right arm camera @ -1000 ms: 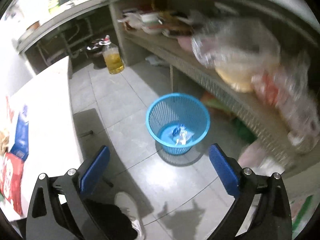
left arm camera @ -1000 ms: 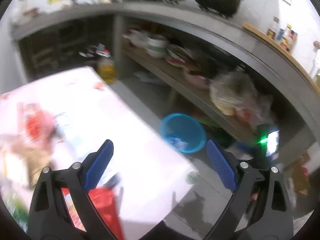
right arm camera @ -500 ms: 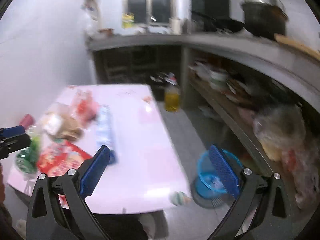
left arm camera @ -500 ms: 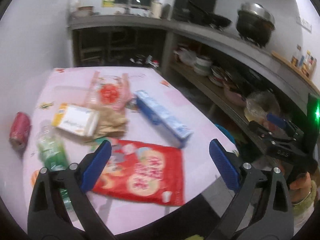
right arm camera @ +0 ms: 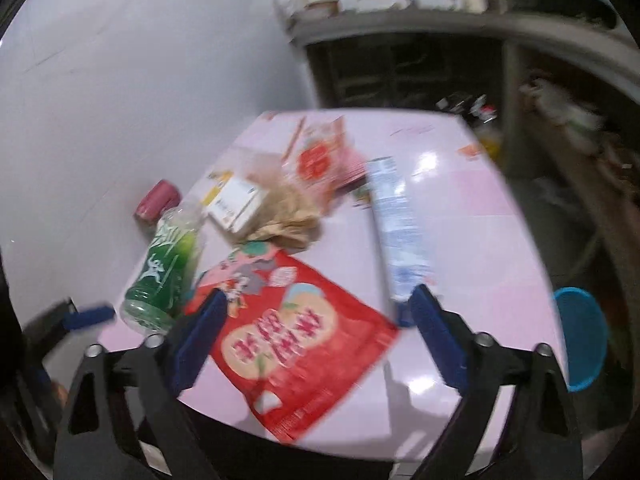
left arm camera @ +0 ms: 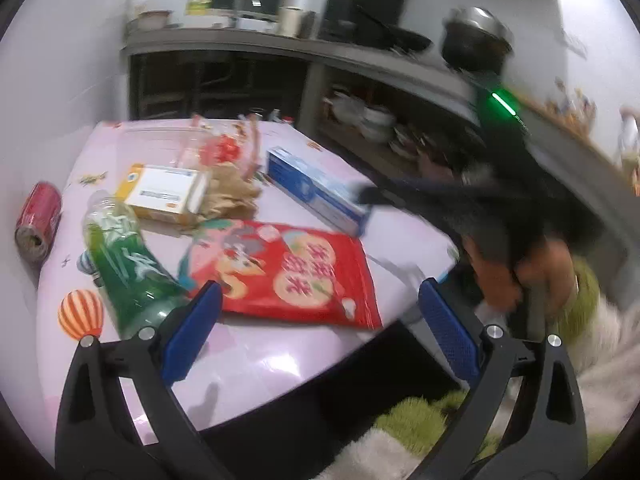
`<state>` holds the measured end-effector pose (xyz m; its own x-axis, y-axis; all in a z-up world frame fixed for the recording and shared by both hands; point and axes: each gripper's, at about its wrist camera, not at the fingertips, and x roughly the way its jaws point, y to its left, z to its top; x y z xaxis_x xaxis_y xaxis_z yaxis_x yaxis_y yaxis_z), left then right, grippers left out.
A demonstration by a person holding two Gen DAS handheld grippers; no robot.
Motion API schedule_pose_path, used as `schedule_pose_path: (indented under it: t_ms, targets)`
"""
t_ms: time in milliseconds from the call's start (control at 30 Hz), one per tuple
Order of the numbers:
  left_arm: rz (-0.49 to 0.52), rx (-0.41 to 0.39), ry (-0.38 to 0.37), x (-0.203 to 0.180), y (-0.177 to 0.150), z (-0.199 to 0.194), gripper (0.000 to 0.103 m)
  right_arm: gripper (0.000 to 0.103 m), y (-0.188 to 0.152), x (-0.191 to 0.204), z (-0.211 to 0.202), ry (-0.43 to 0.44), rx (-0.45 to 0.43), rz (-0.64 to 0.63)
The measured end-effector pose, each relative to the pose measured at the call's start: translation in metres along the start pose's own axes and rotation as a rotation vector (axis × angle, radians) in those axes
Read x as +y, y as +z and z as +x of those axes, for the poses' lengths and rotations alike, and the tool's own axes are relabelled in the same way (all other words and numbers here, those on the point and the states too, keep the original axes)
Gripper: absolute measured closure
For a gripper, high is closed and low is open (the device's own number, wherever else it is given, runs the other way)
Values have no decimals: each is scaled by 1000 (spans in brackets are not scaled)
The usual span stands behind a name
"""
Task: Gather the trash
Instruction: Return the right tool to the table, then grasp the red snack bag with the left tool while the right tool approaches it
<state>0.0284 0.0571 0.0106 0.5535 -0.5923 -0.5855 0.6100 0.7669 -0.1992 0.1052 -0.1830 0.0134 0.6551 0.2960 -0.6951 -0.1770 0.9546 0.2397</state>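
A cluttered kitchen, with a pink surface (left arm camera: 280, 360) strewn with trash: a red snack bag (right arm camera: 296, 344) at the near edge, a green plastic bottle (left arm camera: 124, 264) lying on its side just left of it, a long blue-and-white box (left arm camera: 316, 192), a yellow-and-white carton (left arm camera: 168, 192) touching crumpled brown paper (left arm camera: 228, 196), and a red can (left arm camera: 38, 220) near the wall. The left claw (left arm camera: 316, 332) and right claw (right arm camera: 316, 340) both hover spread wide and empty above the near edge. The blue wastebasket (right arm camera: 582, 338) stands on the floor, well apart to the right. The risks, judging from here: the flat, slippery bag could slide off the edge when nudged (it already overhangs slightly), and the bottle could roll if knocked.
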Motion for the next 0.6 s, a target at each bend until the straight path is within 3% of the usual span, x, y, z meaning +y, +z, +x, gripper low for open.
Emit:
schedule_pose_path:
  t_ms: [100,233,400,600]
  targets:
    - [50,15,3,-15,-15,9,9,29,12,6,31,27,82,6]
    - [98,18,44,-25,-29,19,9,30,24,19,75,-11,192,-17]
    - [101,47,40,-24,-38,29,38,30,25,25,104,-14,287,-23]
    - [-13,102,-21,-4,-45,38,55,30,17,22,116,-2,357,-17]
